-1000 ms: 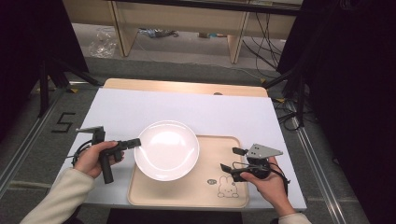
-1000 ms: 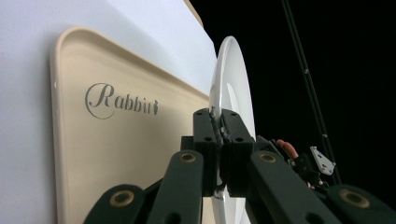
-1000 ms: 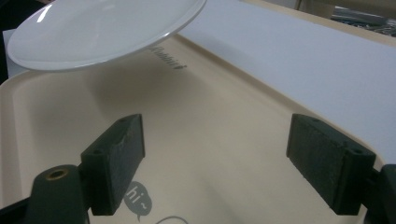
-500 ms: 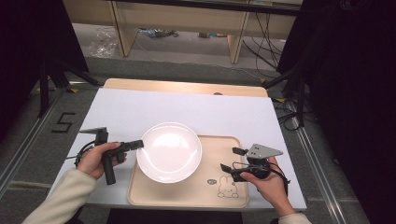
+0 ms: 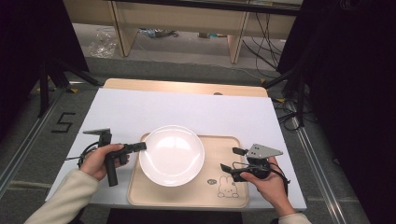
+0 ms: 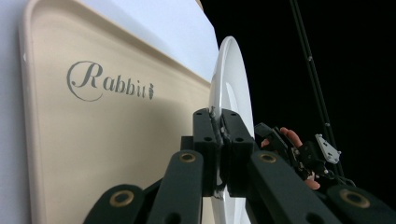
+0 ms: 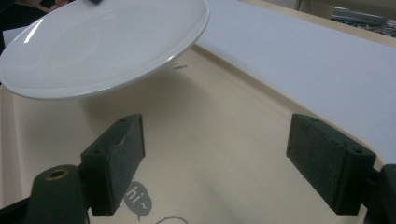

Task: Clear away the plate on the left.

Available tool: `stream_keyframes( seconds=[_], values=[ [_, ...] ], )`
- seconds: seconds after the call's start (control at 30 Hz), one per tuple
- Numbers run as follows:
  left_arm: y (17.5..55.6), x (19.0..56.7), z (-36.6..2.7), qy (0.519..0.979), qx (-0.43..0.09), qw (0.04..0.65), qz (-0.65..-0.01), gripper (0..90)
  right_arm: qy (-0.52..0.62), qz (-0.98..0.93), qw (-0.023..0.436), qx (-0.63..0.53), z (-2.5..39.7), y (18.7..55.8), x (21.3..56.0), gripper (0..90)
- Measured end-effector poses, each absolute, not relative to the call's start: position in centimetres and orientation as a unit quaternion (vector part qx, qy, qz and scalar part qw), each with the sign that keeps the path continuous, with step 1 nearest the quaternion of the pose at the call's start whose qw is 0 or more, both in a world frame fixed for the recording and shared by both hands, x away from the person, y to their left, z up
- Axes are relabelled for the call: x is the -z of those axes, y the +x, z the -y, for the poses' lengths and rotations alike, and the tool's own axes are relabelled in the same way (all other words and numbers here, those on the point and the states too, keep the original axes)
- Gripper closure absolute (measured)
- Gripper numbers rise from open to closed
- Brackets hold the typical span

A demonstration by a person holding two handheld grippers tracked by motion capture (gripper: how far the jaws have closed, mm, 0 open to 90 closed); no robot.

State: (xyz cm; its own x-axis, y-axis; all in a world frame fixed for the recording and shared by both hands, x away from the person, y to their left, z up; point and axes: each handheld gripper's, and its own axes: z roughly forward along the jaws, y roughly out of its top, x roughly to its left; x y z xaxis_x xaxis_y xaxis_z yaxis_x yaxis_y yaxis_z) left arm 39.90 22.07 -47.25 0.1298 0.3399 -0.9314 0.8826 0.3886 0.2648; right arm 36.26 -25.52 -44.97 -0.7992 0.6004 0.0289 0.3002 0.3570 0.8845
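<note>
White plate point(image 5: 171, 155) held above a beige tray point(image 5: 224, 149) on a white-covered table point(image 5: 196, 109). The left claw point(image 5: 140, 146) is clenched on the plate's rim: in the left gripper view its two jaws stand pressed together with the thin white edge of the plate point(image 6: 229, 84) pinched between them, the plate rising edge-on beyond the left claw point(image 6: 219, 140). The tray point(image 6: 93, 140), printed with the word "Rabbit", lies beside and behind the pinched rim. The right claw point(image 5: 229, 159) is released, its jaws wide apart and holding nothing, and hovers over the tray's near right part, just beside a rabbit drawing point(image 5: 228, 186). In the right gripper view the plate point(image 7: 107, 46) hangs tilted ahead of and above the right claw point(image 7: 215, 161), clear of both jaws, with the tray point(image 7: 210, 121) floor beneath and between them. In the high view the plate extends from the left claw towards the right claw, apart from the latter.
</note>
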Motion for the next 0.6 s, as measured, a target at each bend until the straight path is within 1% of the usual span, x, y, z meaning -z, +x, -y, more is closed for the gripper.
stream_keyframes(
  seconds=[0.13, 0.33, 0.37, 0.4, 0.6],
  values=[
    [39.85, 47.23, -21.75, 0.494, 0.242, 0.560, -0.620, 85.5, 0.283, -0.810, 0.147, -0.491, 25.56, 36.19, 44.89, 20.3],
    [39.79, 47.32, -21.45, 0.503, 0.244, 0.558, -0.613, 85.5, 0.279, -0.813, 0.154, -0.487, 25.61, 36.24, 44.88, 20.2],
    [39.79, 47.31, -21.41, 0.503, 0.245, 0.560, -0.611, 85.4, 0.283, -0.808, 0.148, -0.494, 25.52, 36.22, 44.97, 20.3],
    [39.76, 47.44, -21.53, 0.517, 0.246, 0.557, -0.601, 85.4, 0.283, -0.810, 0.148, -0.491, 25.57, 36.19, 44.89, 20.3],
    [39.71, 47.51, -21.24, 0.521, 0.248, 0.555, -0.599, 85.5, 0.283, -0.811, 0.149, -0.490, 25.56, 36.21, 44.90, 20.3]
  ],
)
